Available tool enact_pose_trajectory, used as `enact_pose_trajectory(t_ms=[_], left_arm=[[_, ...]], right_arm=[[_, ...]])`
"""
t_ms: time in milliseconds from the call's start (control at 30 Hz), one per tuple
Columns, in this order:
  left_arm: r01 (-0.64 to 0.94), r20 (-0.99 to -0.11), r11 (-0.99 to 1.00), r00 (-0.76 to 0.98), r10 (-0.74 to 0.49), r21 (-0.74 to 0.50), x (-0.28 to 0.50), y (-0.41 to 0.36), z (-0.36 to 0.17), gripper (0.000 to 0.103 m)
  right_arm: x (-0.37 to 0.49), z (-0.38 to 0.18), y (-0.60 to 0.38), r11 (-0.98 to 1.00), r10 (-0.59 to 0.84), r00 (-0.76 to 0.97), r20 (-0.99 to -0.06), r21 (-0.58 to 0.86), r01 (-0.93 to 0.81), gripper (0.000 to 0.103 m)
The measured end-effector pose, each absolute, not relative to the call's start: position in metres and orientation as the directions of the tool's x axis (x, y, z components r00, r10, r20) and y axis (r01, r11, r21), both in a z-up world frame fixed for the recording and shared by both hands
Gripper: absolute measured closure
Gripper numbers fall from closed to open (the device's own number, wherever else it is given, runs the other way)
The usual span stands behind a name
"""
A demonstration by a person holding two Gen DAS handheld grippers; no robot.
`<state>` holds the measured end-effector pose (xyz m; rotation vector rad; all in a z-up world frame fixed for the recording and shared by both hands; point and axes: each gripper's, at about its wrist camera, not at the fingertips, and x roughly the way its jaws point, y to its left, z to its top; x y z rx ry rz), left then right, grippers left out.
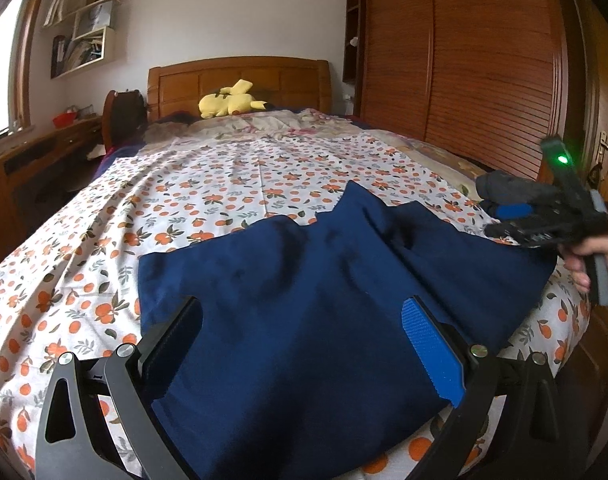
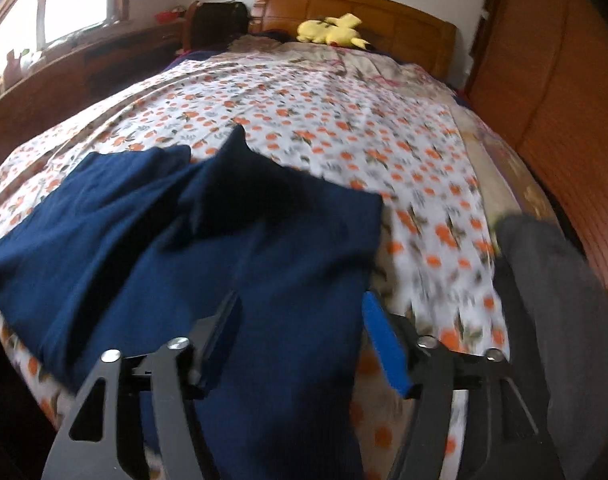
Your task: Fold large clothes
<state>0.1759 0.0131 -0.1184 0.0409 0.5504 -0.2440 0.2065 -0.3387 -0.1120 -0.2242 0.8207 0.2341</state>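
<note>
A navy blue garment [image 1: 304, 280] lies folded on the orange-patterned bed sheet [image 1: 224, 176] near the foot of the bed. It also shows in the right wrist view [image 2: 224, 240]. My left gripper [image 1: 304, 320] is open above the garment's near part, holding nothing. My right gripper [image 2: 300, 320] is open over the garment's right edge. From the left wrist view the right gripper [image 1: 500, 216] sits at the garment's far right corner, held by a hand [image 1: 600, 256].
A yellow plush toy [image 1: 228, 104] lies by the wooden headboard [image 1: 240, 76]. A wooden wardrobe [image 1: 464, 60] stands right of the bed. A desk [image 1: 32, 152] and shelves [image 1: 84, 40] are at the left. A grey-clad leg [image 2: 552, 300] is at the right.
</note>
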Motion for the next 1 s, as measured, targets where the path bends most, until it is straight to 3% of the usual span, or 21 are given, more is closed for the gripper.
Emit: enact_pose_trajectory(t_ms=[267, 600, 767, 933, 1000], left_arm=[[0.246, -0.541, 0.969, 0.813, -0.216, -0.017, 0.17, -0.004, -0.13, 0.003], [0.273, -0.585, 0.962, 0.784, -0.207, 0.025, 0.168, -0.032, -0.154, 0.003], [0.291, -0.597, 0.956, 0.775, -0.209, 0.043, 0.169, -0.039, -0.16, 0.003], [0.294, -0.599, 0.955, 0.771, -0.217, 0.032, 0.169, -0.038, -0.161, 0.003], [0.294, -0.6, 0.955, 0.77, -0.217, 0.032, 0.169, -0.038, -0.161, 0.003]], right_arm=[[0.169, -0.127, -0.361, 0.972, 0.122, 0.659, -0.742, -0.045, -0.232, 0.026], [0.163, -0.153, -0.376, 0.977, 0.193, 0.603, -0.774, 0.096, -0.189, 0.026], [0.163, -0.158, -0.372, 0.962, 0.263, 0.575, -0.775, 0.166, -0.217, 0.051], [0.162, -0.156, -0.369, 0.962, 0.261, 0.581, -0.771, 0.159, -0.22, 0.054], [0.161, -0.154, -0.371, 0.961, 0.269, 0.59, -0.761, 0.167, -0.222, 0.07]])
